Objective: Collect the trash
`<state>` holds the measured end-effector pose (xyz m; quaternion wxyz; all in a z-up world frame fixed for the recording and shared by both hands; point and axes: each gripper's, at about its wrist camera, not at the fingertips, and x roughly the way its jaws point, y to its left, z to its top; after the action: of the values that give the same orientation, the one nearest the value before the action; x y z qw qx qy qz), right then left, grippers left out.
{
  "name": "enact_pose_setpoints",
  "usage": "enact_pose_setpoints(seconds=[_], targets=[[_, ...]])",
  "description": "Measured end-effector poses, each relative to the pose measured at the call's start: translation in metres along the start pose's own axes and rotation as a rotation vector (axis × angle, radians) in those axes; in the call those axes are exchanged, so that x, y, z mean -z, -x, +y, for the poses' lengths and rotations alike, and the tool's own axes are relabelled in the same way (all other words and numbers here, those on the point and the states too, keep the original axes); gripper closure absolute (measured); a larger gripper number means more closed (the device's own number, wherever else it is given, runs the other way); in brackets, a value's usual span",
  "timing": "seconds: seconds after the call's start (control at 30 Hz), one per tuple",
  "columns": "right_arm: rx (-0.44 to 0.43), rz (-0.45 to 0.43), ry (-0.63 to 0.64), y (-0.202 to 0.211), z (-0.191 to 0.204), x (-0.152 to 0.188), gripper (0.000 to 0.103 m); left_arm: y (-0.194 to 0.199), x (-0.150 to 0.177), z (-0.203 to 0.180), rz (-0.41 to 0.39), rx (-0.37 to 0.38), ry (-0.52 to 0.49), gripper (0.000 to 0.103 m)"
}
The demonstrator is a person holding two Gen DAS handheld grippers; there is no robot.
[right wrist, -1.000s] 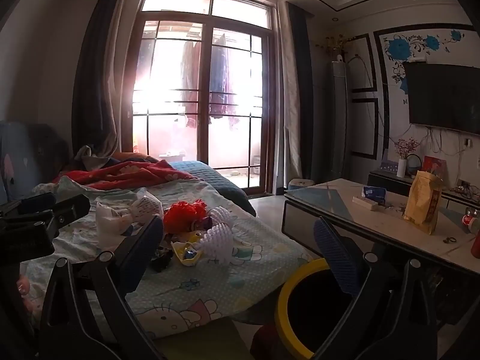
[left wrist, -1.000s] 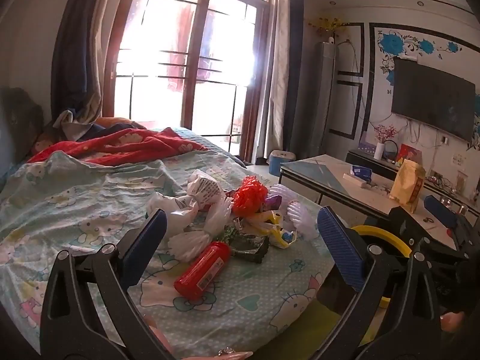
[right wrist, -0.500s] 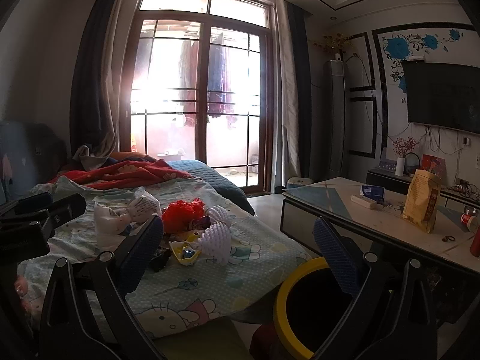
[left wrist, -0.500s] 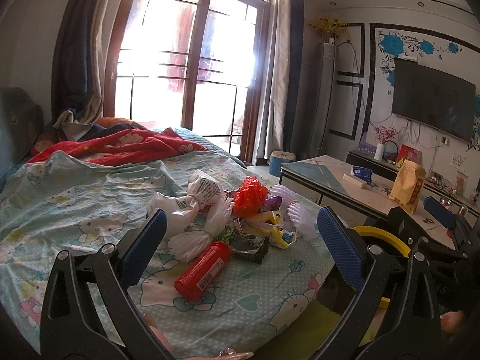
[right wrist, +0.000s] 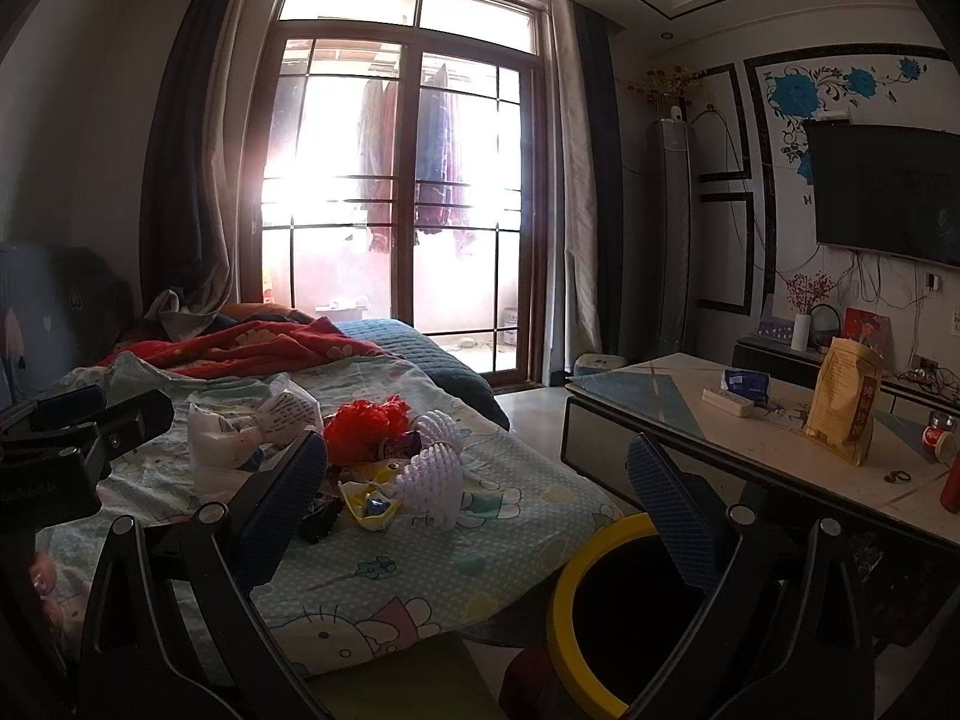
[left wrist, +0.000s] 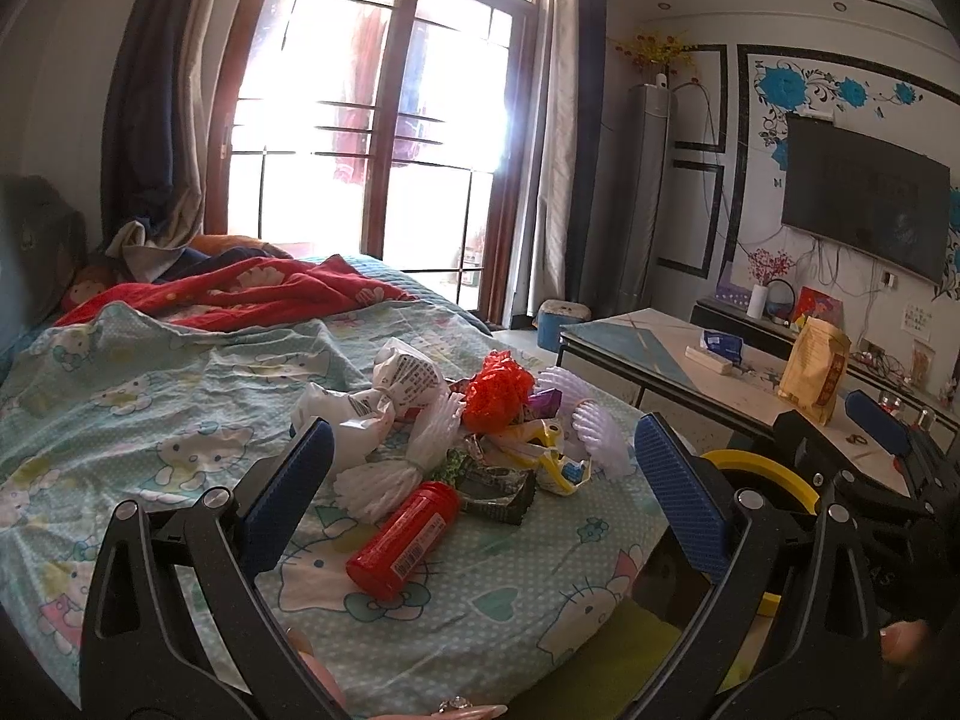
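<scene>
Change: almost none. Against the frames a second and half a second back, my left view holds the same framing; my right view has drifted slightly, the yellow-rimmed black bin sitting a touch more under it.
Meaning: judging by that, I am still lining up; nothing is collected yet.
Left tool: my left gripper stands wide open, blue pads well apart, holding nothing.
Right tool: my right gripper is likewise spread wide and empty.
Trash: heap on the pale blue cartoon-cat bedsheet, at 12 o'clock from my left gripper. The red cylindrical plastic bottle lies nearest, on its side; beyond it white foam fruit netting, a crumpled white printed plastic bag, a red mesh ball, and yellow wrappers.
Bin: at 5 o'clock in the right view, on the floor beside the bed edge.
Writing: bottle carries a white label with a barcode (text too small to read). Bag print unreadable. The tan paper pouch on the table shows dark characters I cannot make out.
</scene>
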<state>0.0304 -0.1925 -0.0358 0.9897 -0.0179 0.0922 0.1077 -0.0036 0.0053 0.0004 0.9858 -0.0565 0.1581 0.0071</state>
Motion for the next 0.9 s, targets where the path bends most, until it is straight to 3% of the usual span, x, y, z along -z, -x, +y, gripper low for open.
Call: enact_pose_setpoints(seconds=[0.6, 0.9], targets=[[-0.001, 0.014, -0.006, -0.002, -0.003, 0.004, 0.006, -0.002, 0.006, -0.002, 0.018, -0.014, 0.003, 0.011], [-0.064, 0.052, 0.029, -0.010, 0.008, 0.003, 0.006, -0.009, 0.001, 0.020, 0.030, -0.065, 0.056, 0.011]])
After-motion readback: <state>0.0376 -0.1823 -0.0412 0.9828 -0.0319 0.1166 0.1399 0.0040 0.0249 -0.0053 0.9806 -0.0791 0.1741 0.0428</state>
